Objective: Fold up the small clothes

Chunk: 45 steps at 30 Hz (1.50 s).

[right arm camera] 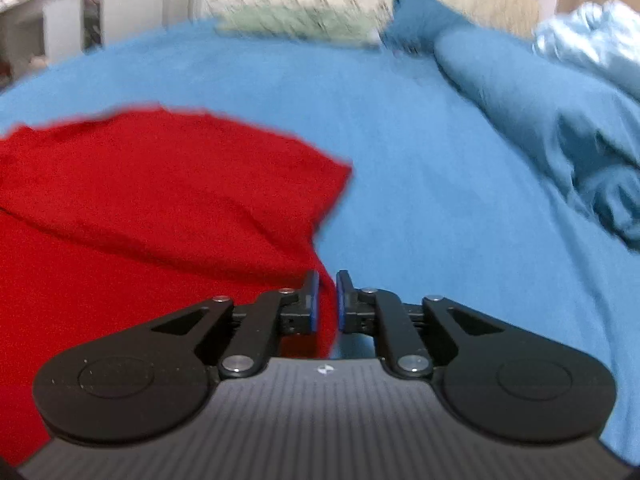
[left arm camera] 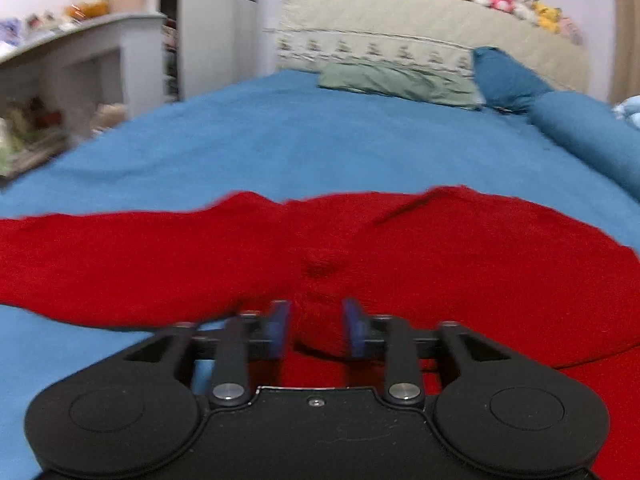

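Left hand-held gripper [left arm camera: 316, 330] parted over red garment [left arm camera: 320, 256], blue bedspread [left arm camera: 320, 140]

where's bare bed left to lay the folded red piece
Free: blue bedspread between the red garment and green pillow; also right of the garment's edge. Crowded: rolled blue bedding on the right, pillows at the headboard.

Your bed [left arm camera: 280, 140] is covered by a blue sheet. The red garment [left arm camera: 440, 260] lies spread across its near part, from 9 to 3 o'clock in the left wrist view. At 12 o'clock a green pillow [left arm camera: 396, 82] lies flat against the headboard end, with a blue pillow [left arm camera: 508, 78] just beside it at 1 o'clock. A rolled blue blanket [right arm camera: 540, 112] runs along the 2 o'clock edge, and a pale blue cloth [right arm camera: 592, 40] sits bunched beyond it.
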### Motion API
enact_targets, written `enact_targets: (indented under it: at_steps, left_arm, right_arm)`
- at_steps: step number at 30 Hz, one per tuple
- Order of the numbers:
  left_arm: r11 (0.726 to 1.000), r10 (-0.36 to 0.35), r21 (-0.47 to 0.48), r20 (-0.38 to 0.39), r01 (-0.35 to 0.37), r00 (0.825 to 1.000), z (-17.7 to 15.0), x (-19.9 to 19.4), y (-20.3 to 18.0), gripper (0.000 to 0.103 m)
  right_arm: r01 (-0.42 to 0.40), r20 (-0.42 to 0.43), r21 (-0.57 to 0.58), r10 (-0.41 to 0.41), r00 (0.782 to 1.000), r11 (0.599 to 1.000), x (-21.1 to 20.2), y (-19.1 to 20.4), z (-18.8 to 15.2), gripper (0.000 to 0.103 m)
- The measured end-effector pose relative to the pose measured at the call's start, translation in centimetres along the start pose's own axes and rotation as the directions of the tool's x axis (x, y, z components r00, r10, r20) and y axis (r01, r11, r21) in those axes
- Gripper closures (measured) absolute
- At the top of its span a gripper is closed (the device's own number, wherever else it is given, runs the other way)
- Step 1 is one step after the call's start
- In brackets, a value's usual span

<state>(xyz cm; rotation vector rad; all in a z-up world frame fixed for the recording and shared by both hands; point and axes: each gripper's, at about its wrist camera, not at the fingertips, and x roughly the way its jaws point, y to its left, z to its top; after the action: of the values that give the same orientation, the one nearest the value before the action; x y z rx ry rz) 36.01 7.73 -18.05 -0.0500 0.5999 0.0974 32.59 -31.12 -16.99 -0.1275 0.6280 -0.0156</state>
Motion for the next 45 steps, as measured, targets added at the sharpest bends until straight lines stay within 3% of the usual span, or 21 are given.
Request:
enact_targets:
  at_steps: [2, 3, 7, 10, 13, 19, 23, 31, 36, 42, 44, 45]
  left_arm:
    - [1.000, -0.007, -0.016, 0.023, 0.007, 1.000, 0.2, -1.2, 0.4, 0.053]
    - [0.999, -0.035, -0.022, 0.024, 0.036, 0.999, 0.4, -1.5, 0.4, 0.053]
    - [0.992, -0.124, 0.013, 0.002, 0.124, 0.992, 1.3, -0.7, -0.8, 0.053]
    - [0.987, -0.161, 0.025, -0.019, 0.161, 0.987, 1.2, 0.7, -1.5, 0.053]
    - [0.986, -0.163, 0.017, -0.067, 0.164, 0.984, 0.2, 2.1, -1.8, 0.053]
    - [0.986, -0.164, 0.022, -0.052, 0.165, 0.985, -0.4, 1.7, -1.8, 0.050]
    - [0.985, -0.169, 0.017, -0.053, 0.170, 0.984, -0.2, 1.8, -1.8, 0.050]
    - [0.985, -0.168, 0.039, -0.047, 0.170, 0.985, -0.3, 2.1, -1.7, 0.047]
    - [0.990, -0.133, 0.040, -0.070, 0.136, 0.989, 1.1, 0.5, -2.3, 0.047]
    - [0.998, -0.048, 0.037, -0.043, 0.049, 0.998, 4.7, -4.9, -1.3, 0.046]
    - [1.000, -0.023, 0.013, -0.039, 0.023, 0.999, 6.0, -6.8, -0.3, 0.038]
    - [1.000, -0.010, 0.000, -0.034, 0.010, 0.999, 6.6, -7.7, 0.3, 0.027]
  right_arm:
    - [-0.066, 0.038, -0.002, 0.066, 0.997, 0.998, -0.5, 0.8, 1.1, 0.047]
    - [-0.089, 0.050, -0.007, 0.089, 0.995, 0.996, -0.4, 1.4, 1.5, 0.043]
    - [-0.155, 0.046, 0.008, 0.154, 0.987, 0.988, 2.6, 3.1, 2.2, 0.042]
    - [-0.135, -0.037, 0.108, 0.140, 0.989, 0.985, 5.5, 2.4, 0.9, 0.042]
    - [-0.147, -0.024, 0.206, 0.155, 0.988, 0.967, 4.8, 0.9, -0.1, 0.042]
    - [-0.147, 0.021, 0.145, 0.146, 0.989, 0.978, 4.0, 1.0, 3.3, 0.032]
    - [-0.096, -0.096, 0.155, 0.111, 0.989, 0.983, 9.1, 0.7, 5.1, 0.029]
    - [-0.078, -0.079, 0.233, 0.099, 0.992, 0.969, 13.8, -2.1, 7.4, 0.027]
    - [-0.127, -0.030, 0.252, 0.139, 0.990, 0.959, 9.9, -1.2, 7.9, 0.025]
    - [-0.170, 0.041, 0.193, 0.165, 0.985, 0.966, 1.3, 1.7, 9.4, 0.005]
    - [-0.193, 0.060, 0.181, 0.185, 0.981, 0.964, -1.2, 3.0, 10.1, 0.000]
    - [-0.209, 0.061, 0.168, 0.202, 0.977, 0.963, -2.1, 3.7, 10.5, 0.000]
